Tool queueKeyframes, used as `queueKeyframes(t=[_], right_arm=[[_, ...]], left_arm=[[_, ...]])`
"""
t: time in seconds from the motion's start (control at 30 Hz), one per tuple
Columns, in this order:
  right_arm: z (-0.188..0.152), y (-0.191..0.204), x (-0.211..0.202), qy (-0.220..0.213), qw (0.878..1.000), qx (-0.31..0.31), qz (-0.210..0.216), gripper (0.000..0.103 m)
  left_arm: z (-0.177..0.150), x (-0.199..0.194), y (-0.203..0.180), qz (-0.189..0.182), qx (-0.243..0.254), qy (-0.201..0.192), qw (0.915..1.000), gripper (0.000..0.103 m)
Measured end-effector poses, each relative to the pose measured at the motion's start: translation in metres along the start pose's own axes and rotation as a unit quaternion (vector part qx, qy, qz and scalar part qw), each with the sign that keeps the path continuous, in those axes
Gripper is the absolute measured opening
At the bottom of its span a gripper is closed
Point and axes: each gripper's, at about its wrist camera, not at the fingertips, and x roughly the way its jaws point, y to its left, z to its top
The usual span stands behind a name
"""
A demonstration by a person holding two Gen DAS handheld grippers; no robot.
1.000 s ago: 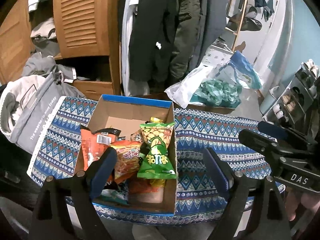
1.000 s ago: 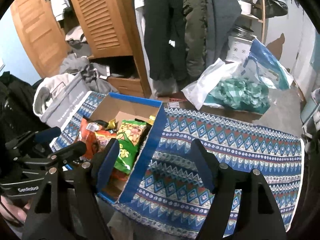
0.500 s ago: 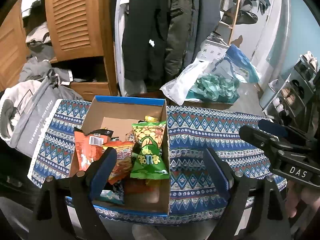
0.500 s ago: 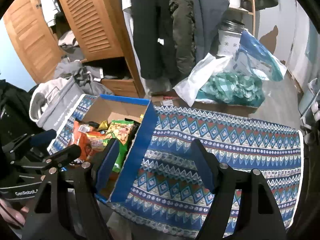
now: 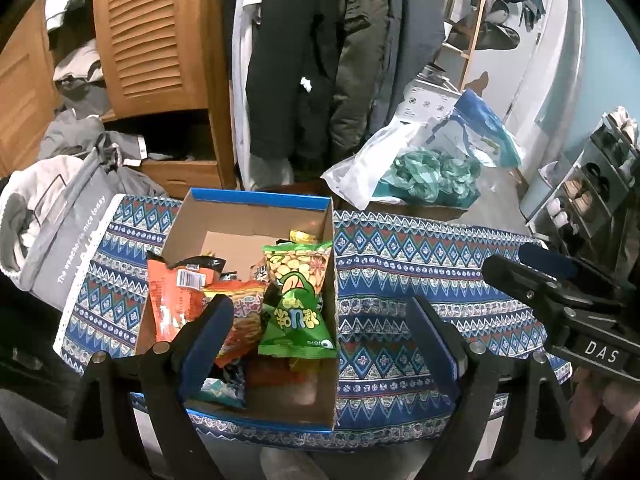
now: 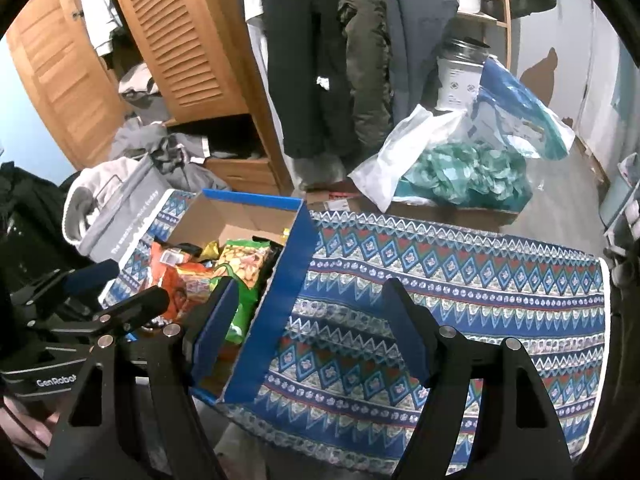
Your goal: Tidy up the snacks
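Left gripper (image 5: 320,340): fingers wide apart, nothing between them, held above the near edge of the table. Left finger pad (image 5: 206,338) overlaps the snacks in view; no contact can be told.

Right gripper (image 6: 310,328): fingers likewise spread, empty. It hangs over the patterned cloth (image 6: 460,280) at the box's right side. From the left wrist view the right gripper shows at 3 o'clock, off the table's right end.

Cardboard box (image 5: 256,216), blue on the outside, open top, sits on the cloth toward the left part of the table. In the right wrist view the box (image 6: 280,280) shows its blue side wall at 9 o'clock of the gripper's gap.

Snacks in the box, all crowded into the near half; the far half shows bare cardboard floor.
- Green bag (image 5: 298,304) with a peanut picture, leaning against the right wall, at 12 o'clock from the left gripper's gap.
- Orange bag (image 5: 176,300) with a barcode, standing against the left wall.
- Orange-and-pink packet (image 5: 240,312) between those two, touching both.
- Teal wrapper (image 5: 222,390) low at the near wall, partly hidden.

Beyond the table at 1 o'clock: white plastic bag (image 5: 400,164) with teal contents. At 9 o'clock: grey bag (image 5: 60,232) with white lettering, against the table's left end. At 12 o'clock: dark coats (image 5: 312,60) hanging beside a slatted wooden door (image 5: 156,36).
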Motion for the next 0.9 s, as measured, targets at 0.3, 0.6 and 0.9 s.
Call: queueKeyframes(t=[0.3,0.6,0.9], right_arm=[[-0.0003,0.0023,0.0009,0.002,1.0,0.0,0.003,0.074],[-0.0005,0.0025,0.0023,0.004,1.0,0.0,0.004,0.074],[-0.0018,0.0021,0.0029,0.005,1.0,0.002,0.005,0.074]], left_arm=[[-0.0025,0.0003,0.0004,0.004,-0.006,0.006,1.0,0.089],[-0.004,-0.0004,-0.0028,0.015,0.0,0.009,0.9998,0.089],[-0.0054,0.0011,-0.004,0.015,0.0,0.016,0.9998,0.089]])
